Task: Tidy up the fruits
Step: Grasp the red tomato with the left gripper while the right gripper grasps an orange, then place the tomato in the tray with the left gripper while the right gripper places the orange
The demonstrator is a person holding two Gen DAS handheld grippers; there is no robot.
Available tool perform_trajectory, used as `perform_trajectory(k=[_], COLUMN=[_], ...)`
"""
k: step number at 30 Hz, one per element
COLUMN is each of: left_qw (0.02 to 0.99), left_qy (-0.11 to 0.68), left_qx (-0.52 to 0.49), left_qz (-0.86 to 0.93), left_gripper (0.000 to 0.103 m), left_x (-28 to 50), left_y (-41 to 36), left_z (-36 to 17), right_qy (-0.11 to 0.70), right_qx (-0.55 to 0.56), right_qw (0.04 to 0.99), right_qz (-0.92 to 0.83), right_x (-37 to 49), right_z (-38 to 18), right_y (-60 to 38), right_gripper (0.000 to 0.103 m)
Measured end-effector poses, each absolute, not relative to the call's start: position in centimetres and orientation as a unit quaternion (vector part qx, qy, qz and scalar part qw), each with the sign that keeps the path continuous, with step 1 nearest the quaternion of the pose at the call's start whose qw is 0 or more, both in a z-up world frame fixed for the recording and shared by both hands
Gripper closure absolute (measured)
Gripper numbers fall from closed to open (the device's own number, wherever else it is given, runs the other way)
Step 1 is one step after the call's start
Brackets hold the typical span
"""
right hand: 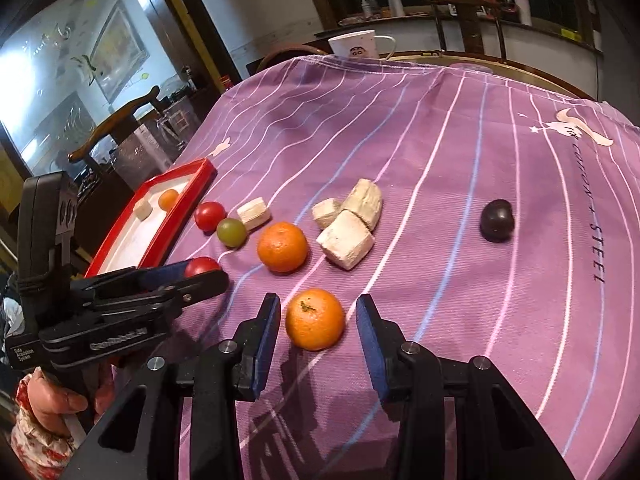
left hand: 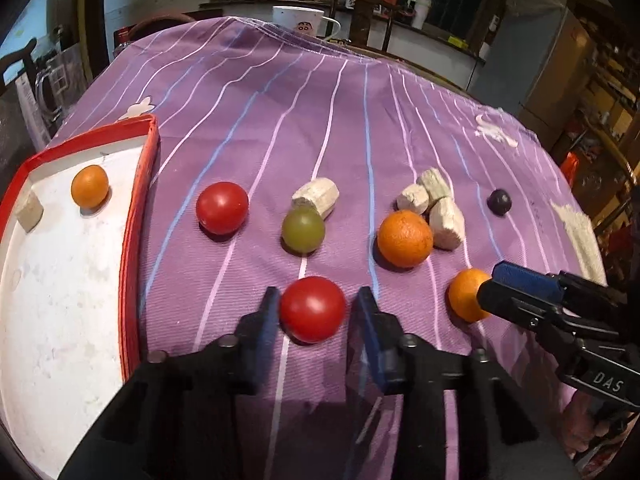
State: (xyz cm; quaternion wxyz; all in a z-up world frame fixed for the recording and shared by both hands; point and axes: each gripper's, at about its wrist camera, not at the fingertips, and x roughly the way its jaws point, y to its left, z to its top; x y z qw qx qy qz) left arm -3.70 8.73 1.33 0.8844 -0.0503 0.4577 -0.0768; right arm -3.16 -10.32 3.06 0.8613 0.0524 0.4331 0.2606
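Observation:
My left gripper (left hand: 316,308) is open around a red tomato (left hand: 313,309) on the purple cloth, its pads close beside it. My right gripper (right hand: 318,318) is open around a small orange (right hand: 315,319). That orange also shows in the left wrist view (left hand: 466,295), next to the right gripper's fingers (left hand: 520,280). A red-rimmed white tray (left hand: 136,208) at the left holds a small orange (left hand: 90,185) and a beige block (left hand: 29,209). On the cloth lie a second tomato (left hand: 222,208), a green grape (left hand: 303,229), a bigger orange (left hand: 405,239) and a dark plum (right hand: 496,220).
Several pale chunks (right hand: 348,224) lie among the fruits. A white mug (right hand: 356,45) stands at the table's far edge. A wooden chair (right hand: 116,120) stands beyond the tray on the left. A counter with bottles runs along the back.

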Motion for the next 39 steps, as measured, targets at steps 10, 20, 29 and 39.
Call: perform_trajectory(k=[10, 20, 29, 39], left_qw=[0.887, 0.892, 0.909, 0.919], left_qy=[0.452, 0.443, 0.404, 0.384], left_qx=[-0.039, -0.034, -0.064, -0.089], left_qz=[-0.083, -0.084, -0.083, -0.007], left_gripper=[0.067, 0.072, 0.072, 0.072], left_x=[-3.6, -4.1, -7.2, -9.3], left_y=[8.6, 8.6, 10.4, 20.1], left_z=[1.3, 1.4, 4.9, 7.7], right_qy=[0.438, 0.435, 0.423, 0.392], right_qx=[0.031, 0.014, 0.010, -0.011], right_qw=[0.864, 0.870, 0.878, 0.881], right_qz=[0.246, 0.234, 0.226, 0.266], right_x=[-3.0, -3.5, -4.7, -6.2], right_z=[2.3, 2.1, 3.8, 8.2], right_y=[-9.2, -8.5, -8.6, -3.8], right_gripper=[0.060, 0.068, 0.068, 0.068])
